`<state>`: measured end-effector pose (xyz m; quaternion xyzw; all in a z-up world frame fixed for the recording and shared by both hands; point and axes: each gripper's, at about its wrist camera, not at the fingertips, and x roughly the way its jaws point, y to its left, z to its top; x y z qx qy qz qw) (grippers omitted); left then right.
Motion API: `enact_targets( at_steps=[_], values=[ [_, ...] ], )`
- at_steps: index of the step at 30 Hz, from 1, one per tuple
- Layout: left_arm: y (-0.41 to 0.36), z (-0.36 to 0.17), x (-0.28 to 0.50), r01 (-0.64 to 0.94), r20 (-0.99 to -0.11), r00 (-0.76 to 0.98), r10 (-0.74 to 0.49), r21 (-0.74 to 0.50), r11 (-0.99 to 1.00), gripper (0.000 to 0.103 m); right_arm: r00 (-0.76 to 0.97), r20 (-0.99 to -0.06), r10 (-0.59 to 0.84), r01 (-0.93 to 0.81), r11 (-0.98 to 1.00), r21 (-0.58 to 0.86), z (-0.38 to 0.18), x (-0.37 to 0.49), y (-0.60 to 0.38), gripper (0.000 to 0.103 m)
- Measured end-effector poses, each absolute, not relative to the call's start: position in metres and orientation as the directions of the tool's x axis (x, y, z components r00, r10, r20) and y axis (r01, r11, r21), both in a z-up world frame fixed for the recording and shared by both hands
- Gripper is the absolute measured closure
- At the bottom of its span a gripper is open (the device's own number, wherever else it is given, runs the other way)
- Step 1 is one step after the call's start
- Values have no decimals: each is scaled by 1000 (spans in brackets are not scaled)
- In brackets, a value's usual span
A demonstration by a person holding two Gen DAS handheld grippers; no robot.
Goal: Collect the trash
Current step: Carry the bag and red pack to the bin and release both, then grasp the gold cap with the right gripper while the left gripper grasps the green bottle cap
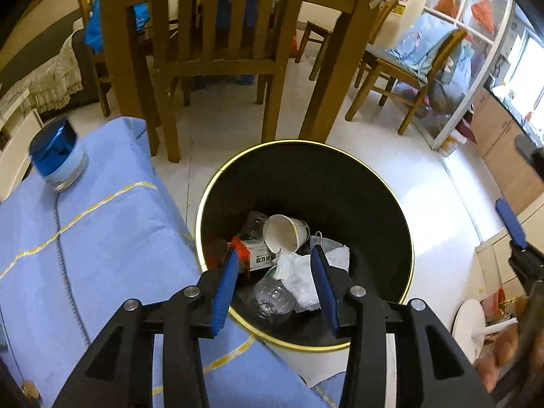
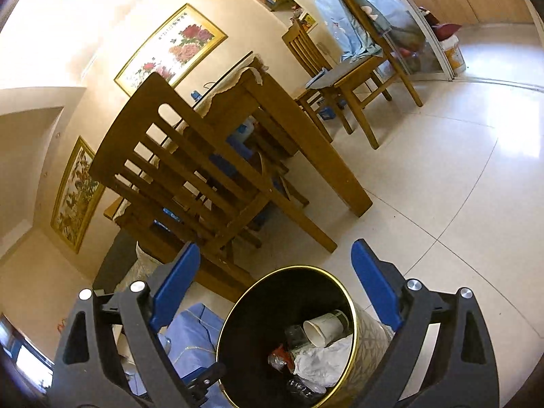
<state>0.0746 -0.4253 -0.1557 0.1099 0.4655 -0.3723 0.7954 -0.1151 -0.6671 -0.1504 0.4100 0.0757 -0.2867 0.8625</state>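
Note:
A round black trash bin with a gold rim (image 1: 391,190) stands on the floor beside a blue-cloth table (image 1: 102,238). Inside lie a white paper cup (image 1: 284,233), crumpled white tissue (image 1: 299,282), a clear plastic bottle (image 1: 272,301) and a printed wrapper (image 1: 263,255). My left gripper (image 1: 273,261) is open and empty, just above the bin's near rim. My right gripper (image 2: 275,272) is open and empty, above the bin (image 2: 353,302); the cup (image 2: 323,331) and tissue (image 2: 323,360) show below it. Its blue finger (image 1: 510,221) shows at the right of the left wrist view.
A jar with a blue lid (image 1: 57,153) stands on the blue cloth's far corner. A wooden chair (image 1: 217,44) and dining table (image 2: 289,129) stand just beyond the bin. Another chair (image 1: 401,68) is at the right. Pale tiled floor (image 2: 459,187) surrounds the bin.

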Motion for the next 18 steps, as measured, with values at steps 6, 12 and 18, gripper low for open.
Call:
enact_targets(
  at_steps=[6,12,18],
  values=[
    [-360,-125,63,667,-773,364,-519,-173,725,41,849,-387,-360,527,625,576,-142,-81,-643,12],
    [-259,-115,31,620,-742,481,-467,-89,780,22,880,-435,-190,386,819,424,-133,-28,-582,12],
    [-143,-124,18,454,-728,618,-296,23,891,21,840,-541,35,164,934,316,-138,21,-490,12]
  ],
)
